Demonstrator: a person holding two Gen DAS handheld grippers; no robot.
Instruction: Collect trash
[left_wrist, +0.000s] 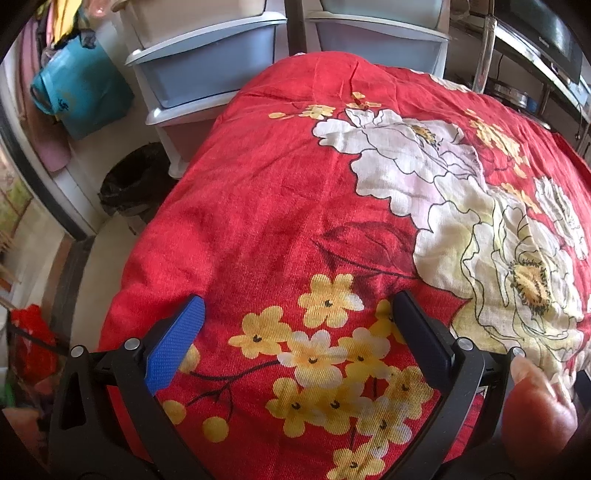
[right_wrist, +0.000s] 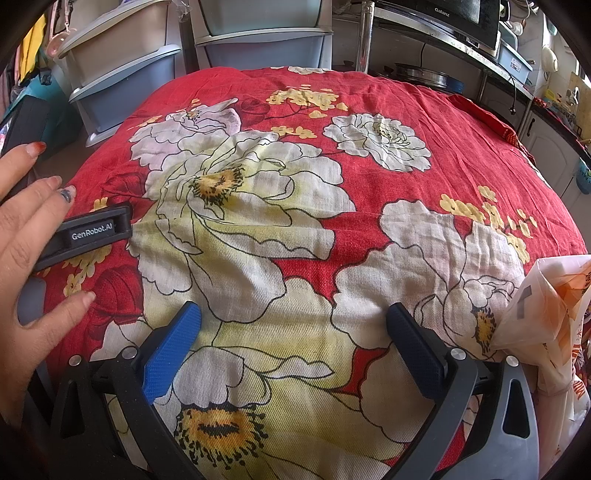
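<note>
Right wrist view, nearest first: the right gripper hovers over the surface, which is draped in a red flowered cloth. Its fingers stand wide apart with nothing between them. Just beside the right finger, at the frame's edge, lies a crumpled white and orange plastic bag, resting on the cloth; this looks like the trash to collect. On the other side a hand grips the body of the other tool.

In the left wrist view the left gripper also hangs above the cloth, fingers spread wide and empty. No loose trash shows ahead of it. Past the surface's left edge, down on the floor, stands a bin lined with a black bag, and behind it a stack of plastic drawers.

As I judge it, the task is at the reaching stage: nothing is picked up yet. The next move calls for swinging the right gripper sideways toward the plastic bag, closing on a firm fold of it, then carrying it across to the bin. Thin film may slip or drag the cloth.
</note>
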